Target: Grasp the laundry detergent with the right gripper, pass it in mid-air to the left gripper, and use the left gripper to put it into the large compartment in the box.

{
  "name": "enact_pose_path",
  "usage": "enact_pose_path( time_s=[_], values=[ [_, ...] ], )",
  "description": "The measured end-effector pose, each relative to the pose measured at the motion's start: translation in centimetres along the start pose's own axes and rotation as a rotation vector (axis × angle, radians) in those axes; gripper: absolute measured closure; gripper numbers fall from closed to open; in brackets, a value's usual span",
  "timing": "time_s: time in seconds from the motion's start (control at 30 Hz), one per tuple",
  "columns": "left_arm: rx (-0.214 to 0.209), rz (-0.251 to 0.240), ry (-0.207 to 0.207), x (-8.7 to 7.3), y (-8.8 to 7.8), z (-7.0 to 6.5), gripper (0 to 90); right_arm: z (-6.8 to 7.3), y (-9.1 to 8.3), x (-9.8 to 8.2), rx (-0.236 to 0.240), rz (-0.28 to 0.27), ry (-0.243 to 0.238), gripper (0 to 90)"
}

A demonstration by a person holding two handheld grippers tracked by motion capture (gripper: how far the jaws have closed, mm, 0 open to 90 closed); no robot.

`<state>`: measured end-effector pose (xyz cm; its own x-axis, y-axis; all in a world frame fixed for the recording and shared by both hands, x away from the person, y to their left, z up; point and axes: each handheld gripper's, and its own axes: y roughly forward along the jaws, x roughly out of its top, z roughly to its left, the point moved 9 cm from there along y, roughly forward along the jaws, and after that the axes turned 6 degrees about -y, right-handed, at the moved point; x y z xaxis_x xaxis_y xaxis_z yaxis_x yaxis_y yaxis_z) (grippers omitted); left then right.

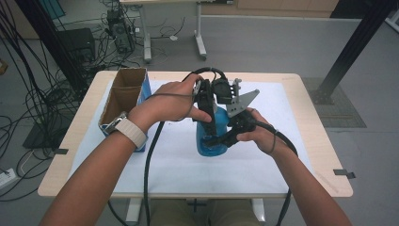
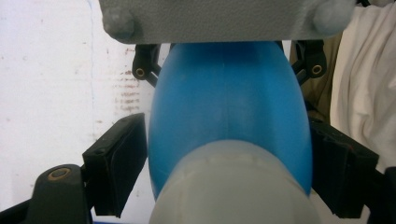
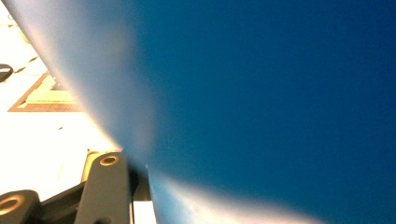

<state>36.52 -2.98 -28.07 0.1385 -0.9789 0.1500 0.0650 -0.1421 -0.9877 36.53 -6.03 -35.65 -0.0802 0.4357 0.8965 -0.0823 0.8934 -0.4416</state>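
Note:
A blue bottle (image 1: 211,145) stands upright on the white mat (image 1: 179,165) at the table's middle. My left gripper (image 1: 207,120) comes down over its upper part. In the left gripper view the bottle (image 2: 229,93) and its pale cap sit between both black pads (image 2: 119,170), which touch its sides. My right gripper (image 1: 220,139) reaches in from the right and is shut on the bottle's lower body. In the right gripper view the blue wall (image 3: 280,93) is pressed close, with one black finger (image 3: 107,186) against it.
An open cardboard box (image 1: 123,92) with a blue side stands at the table's left, close to my left forearm. The right gripper's grey three-cornered plate (image 1: 241,101) rises behind the bottle. Cables trail off the table's near edge.

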Motion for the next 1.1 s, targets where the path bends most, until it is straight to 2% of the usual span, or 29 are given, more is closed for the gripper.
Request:
enact_pose_path(
  time_s=[0.53, 1.1],
  values=[
    [0.001, 0.013, 0.018, 0.0, 0.22, -0.19, 34.9, 0.15, 0.1, 0.09, 0.007, 0.002, 0.0, 42.6],
    [-0.007, 0.027, 0.004, -0.18, 0.45, -0.29, 37.2, 0.19, 0.36, -0.14, 0.005, 0.015, -0.012, 42.7]
  ],
)
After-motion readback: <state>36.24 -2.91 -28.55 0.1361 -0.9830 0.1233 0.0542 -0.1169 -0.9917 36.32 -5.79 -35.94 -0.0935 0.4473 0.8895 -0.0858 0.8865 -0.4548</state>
